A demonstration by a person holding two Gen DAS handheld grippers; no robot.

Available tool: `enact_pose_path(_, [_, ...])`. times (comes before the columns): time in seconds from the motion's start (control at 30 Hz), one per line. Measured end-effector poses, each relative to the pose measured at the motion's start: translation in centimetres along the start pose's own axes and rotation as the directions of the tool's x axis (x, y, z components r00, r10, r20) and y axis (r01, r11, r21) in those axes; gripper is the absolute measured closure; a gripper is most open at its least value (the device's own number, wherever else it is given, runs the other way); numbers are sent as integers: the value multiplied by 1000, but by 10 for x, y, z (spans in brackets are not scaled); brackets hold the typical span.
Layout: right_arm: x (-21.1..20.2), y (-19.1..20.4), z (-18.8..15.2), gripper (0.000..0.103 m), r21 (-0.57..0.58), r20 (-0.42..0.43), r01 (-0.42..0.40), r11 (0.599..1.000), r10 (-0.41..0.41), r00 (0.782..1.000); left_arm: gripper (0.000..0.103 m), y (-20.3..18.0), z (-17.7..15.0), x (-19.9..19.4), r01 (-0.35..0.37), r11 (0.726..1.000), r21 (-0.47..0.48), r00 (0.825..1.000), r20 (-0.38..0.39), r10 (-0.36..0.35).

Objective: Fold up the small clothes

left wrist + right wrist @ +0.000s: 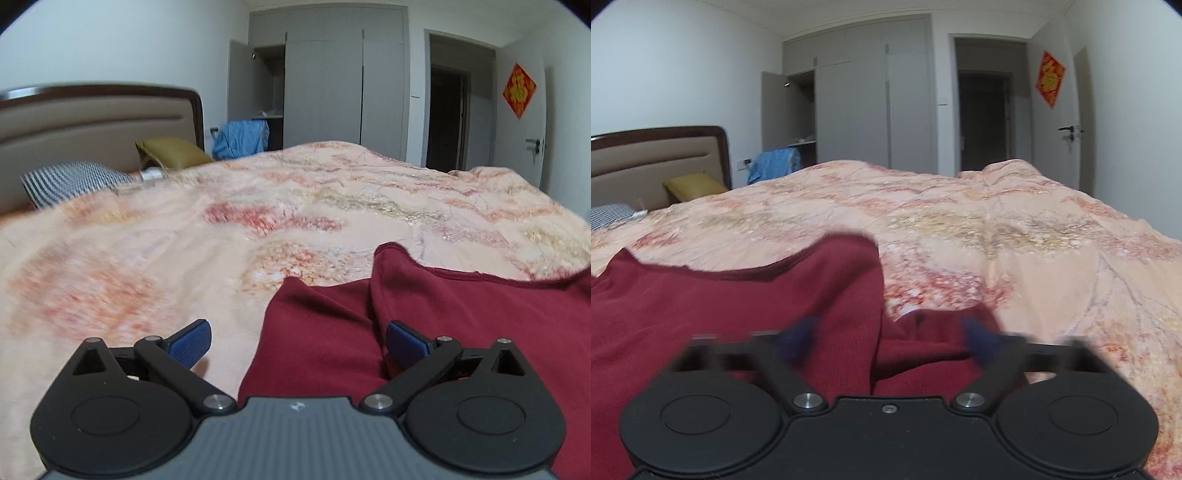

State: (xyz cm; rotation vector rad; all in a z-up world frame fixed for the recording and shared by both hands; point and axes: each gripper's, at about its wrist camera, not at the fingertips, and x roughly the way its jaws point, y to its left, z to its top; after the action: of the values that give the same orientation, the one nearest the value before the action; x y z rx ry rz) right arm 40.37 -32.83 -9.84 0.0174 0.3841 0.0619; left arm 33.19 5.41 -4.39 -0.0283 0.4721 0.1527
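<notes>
Both views are taken low and close over the bed [258, 206], aimed toward the wardrobe [871, 107]; the headboard [92, 114] and doorway [986, 114] are shared.

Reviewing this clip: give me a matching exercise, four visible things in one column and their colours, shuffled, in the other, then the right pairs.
Things:
1. garment under the tongs
2. cushion by the headboard
3. cloth beside the wardrobe
4. wardrobe doors

Colours:
A. grey
B. dark red
C. blue
D. mustard yellow

Pairs: 1-B, 2-D, 3-C, 4-A
</notes>
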Motion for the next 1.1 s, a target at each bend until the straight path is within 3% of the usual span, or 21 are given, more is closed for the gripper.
enact_pose_path(0.07, [0, 2, 0, 1, -12, -1, 12, 1000, -12, 1000, 0, -4, -1, -22, -22, 1000, -3, 999, 32, 22])
enact_pose_path(0.2, [0, 3, -1, 1, -20, 3, 24, 1000, -24, 1000, 0, -4, -5, -63, -67, 992, -106, 993, 90, 77])
enact_pose_path(0.27, [-1, 3, -1, 0, -16, 5, 22, 1000, -22, 1000, 0, -4, -11, -76, -38, 985, -168, 994, 98, 55])
enact_pose_path(0.33, [-2, 0, 1, 1, 1, 6, 10, 1000, -10, 1000, 0, -6, -18, -79, -2, 982, -191, 997, 69, 16])
enact_pose_path(0.43, [-17, -3, 10, 1, 19, 25, 30, 999, -30, 999, 0, -12, -31, -76, 3, 984, -178, 1000, 4, -2])
enact_pose_path(0.53, [-48, 4, 13, 1, -35, 59, 52, 998, -50, 997, 0, -13, -45, -68, -16, 981, -195, 997, -74, 1])
enact_pose_path(0.6, [-70, 13, 10, 1, -93, 64, 43, 995, -37, 997, 0, -7, -53, -64, -14, 969, -246, 994, -110, -14])
enact_pose_path(0.77, [-109, 36, -29, 0, -194, 69, 89, 977, -77, 995, 0, 11, -66, -69, 23, 942, -335, 995, -87, -55])
enact_pose_path(0.87, [-108, 33, -54, 0, -147, 33, 141, 979, -138, 990, 0, 24, -72, -71, 49, 911, -409, 994, -68, -84])
enact_pose_path(1.0, [-107, 28, -54, 0, -104, 38, 156, 982, -153, 987, 0, 41, -80, -73, 80, 861, -502, 993, -34, -112])
enact_pose_path(1.1, [-107, 31, -57, 0, -123, 53, 171, 978, -166, 985, 0, 46, -87, -74, 92, 848, -522, 993, -18, -119])
